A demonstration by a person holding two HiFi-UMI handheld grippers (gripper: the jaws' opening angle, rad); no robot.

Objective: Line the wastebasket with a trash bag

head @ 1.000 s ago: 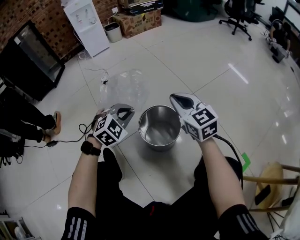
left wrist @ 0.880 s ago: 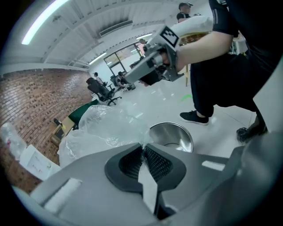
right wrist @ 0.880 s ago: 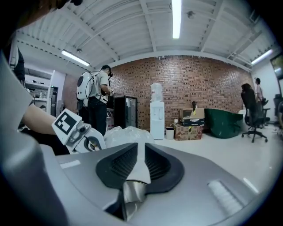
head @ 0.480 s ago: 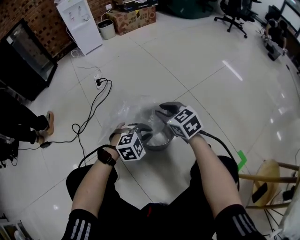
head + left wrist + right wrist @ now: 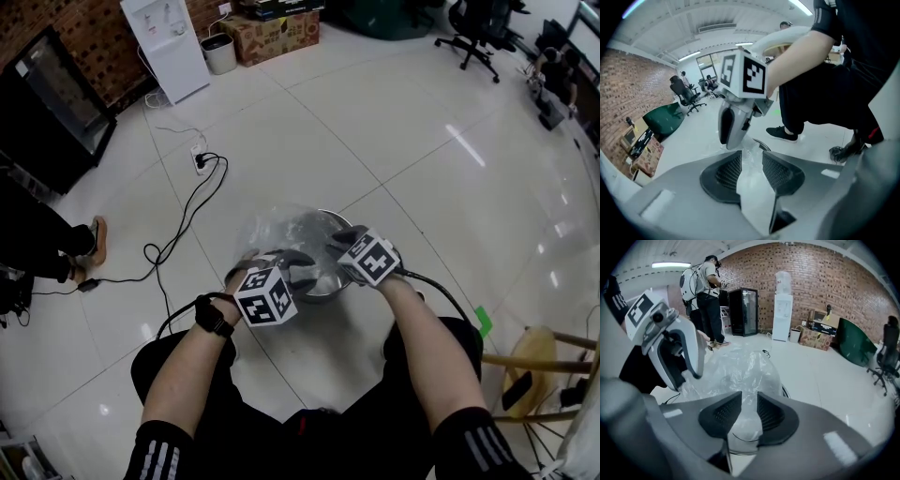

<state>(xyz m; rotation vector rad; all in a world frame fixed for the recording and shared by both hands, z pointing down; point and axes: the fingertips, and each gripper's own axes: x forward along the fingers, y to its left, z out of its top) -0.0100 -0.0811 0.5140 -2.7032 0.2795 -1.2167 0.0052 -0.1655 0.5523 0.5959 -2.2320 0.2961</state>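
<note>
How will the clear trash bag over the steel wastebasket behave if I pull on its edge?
The clear trash bag is probably very floppy and light: it lies crumpled and billowed over the steel wastebasket and holds no shape of its own. Its thin, glossy film looks slippery, and it may tear if pulled hard across the rim.

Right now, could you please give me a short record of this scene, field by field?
Wastebasket: metal, upright on the tiled floor
Trash bag: clear film, draped loosely across the basket's mouth
Left gripper: open; jaws have just been opening, bag film between them
Right gripper: open; jaws have just been closing a little, bag film between them
Nearby: power cable lying on the floor, on the person's left
</note>
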